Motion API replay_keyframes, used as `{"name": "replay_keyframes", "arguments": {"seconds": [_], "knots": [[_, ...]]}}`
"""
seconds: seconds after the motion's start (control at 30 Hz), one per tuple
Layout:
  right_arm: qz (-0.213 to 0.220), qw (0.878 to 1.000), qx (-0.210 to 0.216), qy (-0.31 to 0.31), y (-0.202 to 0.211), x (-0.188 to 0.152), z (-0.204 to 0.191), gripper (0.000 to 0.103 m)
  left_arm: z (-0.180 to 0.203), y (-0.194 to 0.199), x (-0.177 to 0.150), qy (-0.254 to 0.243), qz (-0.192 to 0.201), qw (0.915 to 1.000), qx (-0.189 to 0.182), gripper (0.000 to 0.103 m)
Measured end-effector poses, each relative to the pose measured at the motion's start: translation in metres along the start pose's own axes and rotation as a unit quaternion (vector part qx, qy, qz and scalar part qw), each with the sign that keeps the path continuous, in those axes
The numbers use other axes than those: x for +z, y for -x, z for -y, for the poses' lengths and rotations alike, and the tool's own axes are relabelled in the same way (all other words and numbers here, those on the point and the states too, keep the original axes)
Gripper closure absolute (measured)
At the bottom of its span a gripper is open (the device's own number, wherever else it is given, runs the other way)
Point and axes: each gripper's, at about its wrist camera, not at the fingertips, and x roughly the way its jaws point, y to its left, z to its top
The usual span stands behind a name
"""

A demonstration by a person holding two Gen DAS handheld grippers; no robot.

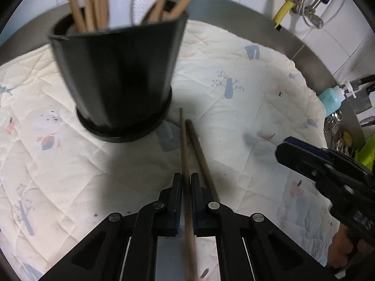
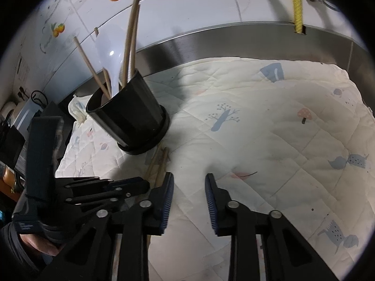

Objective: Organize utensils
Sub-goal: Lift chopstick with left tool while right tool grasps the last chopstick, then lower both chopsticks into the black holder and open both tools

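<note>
Left wrist view: the left hand-held gripper (image 1: pixel 186 180) has its jaws pressed nearly together on a brown chopstick (image 1: pixel 185 154), pinching it partway along its length. That chopstick's long axis runs straight ahead along the fingers, its far tip pointing toward the base of the black utensil holder (image 1: pixel 117 75). A second chopstick (image 1: pixel 199 149) lies just beside the first on the right, slanted slightly, its far end near the first one's tip; it passes outside the right finger. Both rest on a white quilted cloth (image 1: pixel 246 75) printed with pale blue trees, spread over the steel desk (image 1: pixel 311 58).

The holder stands upright on the cloth, close ahead and to the left, with several light wooden sticks (image 1: pixel 79 4) rising out of it and leaning apart.

Right wrist view: the right hand-held gripper (image 2: pixel 189 182) has its jaws spread wide with nothing between them, low over bare cloth. This view shows what the other does not — a white spoon (image 2: pixel 110 51) standing among the sticks in the holder (image 2: pixel 131 119), and the left hand-held gripper (image 2: pixel 131 183) from the side, down at the chopsticks. In the left wrist view, the right hand-held gripper (image 1: pixel 288 149) appears at the right edge, well apart from the chopsticks, along with a blue bottle (image 1: pixel 331 100) beyond the cloth.
</note>
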Motion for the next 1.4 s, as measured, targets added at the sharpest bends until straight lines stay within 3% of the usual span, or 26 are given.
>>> {"name": "replay_keyframes", "arguments": {"seconds": [0.17, 0.47, 0.63, 0.87, 1.07, 1.4], "knots": [[-0.021, 1.0, 0.011, 0.003, -0.019, 0.001, -0.009, 0.083, -0.013, 0.026, -0.003, 0.004, 0.021, 0.9997, -0.01, 0.097], [-0.056, 0.998, 0.01, 0.023, -0.056, 0.008, -0.035, 0.084, -0.024, 0.071, -0.011, -0.001, 0.056, 0.9978, -0.036, 0.097], [-0.079, 0.996, -0.018, 0.03, -0.077, 0.009, -0.042, 0.084, -0.026, 0.099, -0.014, -0.008, 0.08, 0.9956, -0.048, 0.097], [-0.078, 0.993, -0.051, 0.067, -0.08, 0.007, -0.058, 0.091, -0.03, 0.135, -0.013, -0.008, 0.116, 0.9917, -0.055, 0.097], [-0.052, 0.996, -0.048, 0.063, -0.061, 0.006, -0.064, 0.092, -0.038, 0.169, -0.003, -0.001, 0.154, 0.9866, -0.054, 0.097], [0.043, 0.997, -0.036, 0.06, 0.021, 0.02, -0.058, 0.093, -0.057, 0.233, 0.036, 0.022, 0.237, 0.9697, -0.056, 0.097]]}}
